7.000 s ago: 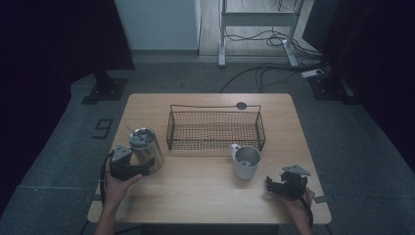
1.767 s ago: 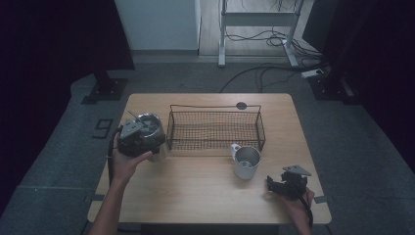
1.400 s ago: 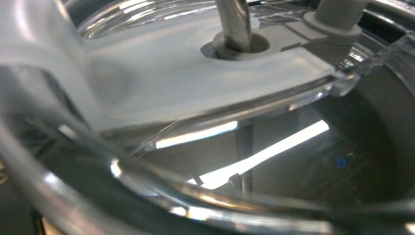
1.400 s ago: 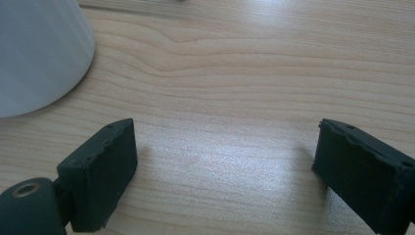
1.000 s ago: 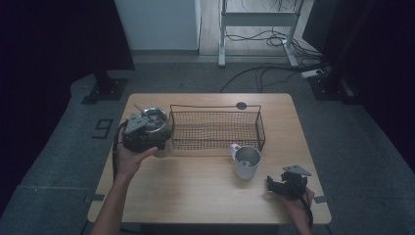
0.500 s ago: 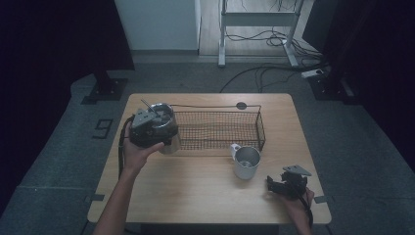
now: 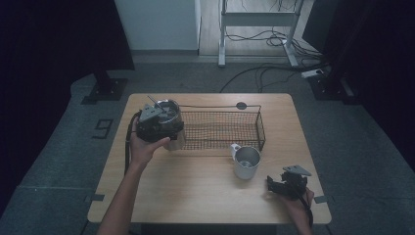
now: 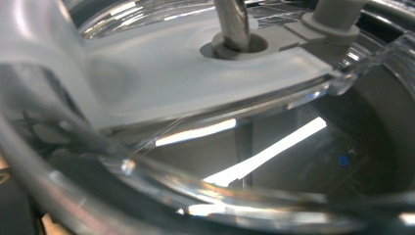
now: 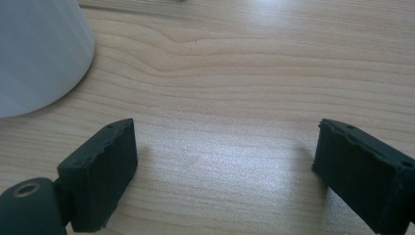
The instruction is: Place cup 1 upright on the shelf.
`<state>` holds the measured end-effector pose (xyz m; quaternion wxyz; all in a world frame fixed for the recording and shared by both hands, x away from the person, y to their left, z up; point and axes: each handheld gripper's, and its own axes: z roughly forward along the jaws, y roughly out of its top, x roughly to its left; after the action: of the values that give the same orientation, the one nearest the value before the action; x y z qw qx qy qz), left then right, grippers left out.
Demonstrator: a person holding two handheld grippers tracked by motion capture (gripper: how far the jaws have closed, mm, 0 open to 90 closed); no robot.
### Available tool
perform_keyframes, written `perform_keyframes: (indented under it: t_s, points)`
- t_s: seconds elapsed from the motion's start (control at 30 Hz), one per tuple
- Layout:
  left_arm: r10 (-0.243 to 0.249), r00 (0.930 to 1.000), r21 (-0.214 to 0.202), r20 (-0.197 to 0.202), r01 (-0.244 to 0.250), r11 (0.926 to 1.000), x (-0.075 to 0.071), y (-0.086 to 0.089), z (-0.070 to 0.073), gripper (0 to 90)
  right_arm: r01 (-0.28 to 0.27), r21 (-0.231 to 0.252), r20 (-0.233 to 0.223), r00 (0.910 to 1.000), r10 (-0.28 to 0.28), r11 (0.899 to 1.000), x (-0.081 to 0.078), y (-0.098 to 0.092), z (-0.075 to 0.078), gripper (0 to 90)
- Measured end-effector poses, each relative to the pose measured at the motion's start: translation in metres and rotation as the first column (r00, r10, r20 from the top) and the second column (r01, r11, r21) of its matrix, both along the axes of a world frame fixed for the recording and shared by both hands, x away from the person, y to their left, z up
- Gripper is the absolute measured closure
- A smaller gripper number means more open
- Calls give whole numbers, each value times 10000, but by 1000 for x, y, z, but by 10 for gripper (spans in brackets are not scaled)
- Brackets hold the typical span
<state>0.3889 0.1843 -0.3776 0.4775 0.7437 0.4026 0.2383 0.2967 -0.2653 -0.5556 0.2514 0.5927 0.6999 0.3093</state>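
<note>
The left gripper (image 7: 157, 123) fingers grip a steel lidded cup (image 7: 169, 111) above the wire basket's (image 7: 222, 128) left end; the right gripper (image 9: 222, 169) fingers gape empty near a mug (image 7: 245, 161).

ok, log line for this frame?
left tool: holding lidded metal cup at wire basket left end | right tool: open, resting on table | steel mug: upright, untouched

Black jaws stand apart over the wooden table (image 9: 235, 98), white mug (image 9: 34, 54) upper left
</note>
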Motion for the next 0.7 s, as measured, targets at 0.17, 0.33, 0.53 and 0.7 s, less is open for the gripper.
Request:
perform_keyframes:
  t_s: [0.17,0.33,0.53,0.7]
  points:
    - [-40,10000,13,-45,40,10000,5,-6,0,41,10,-8,22,10000,-10,10000,0,0,0,90]
    - [-97,9999,82,-69,98,9999,10,-11,-2,41,10,-17,29,10000,-10,10000,0,0,0,91]
    - [-76,10000,215,19,75,9997,14,-16,-5,41,9,-25,36,10000,-9,10000,0,0,0,92]
    - [-85,9999,218,-123,88,9997,20,-20,-9,41,17,-28,43,10000,-17,10000,0,0,0,95]
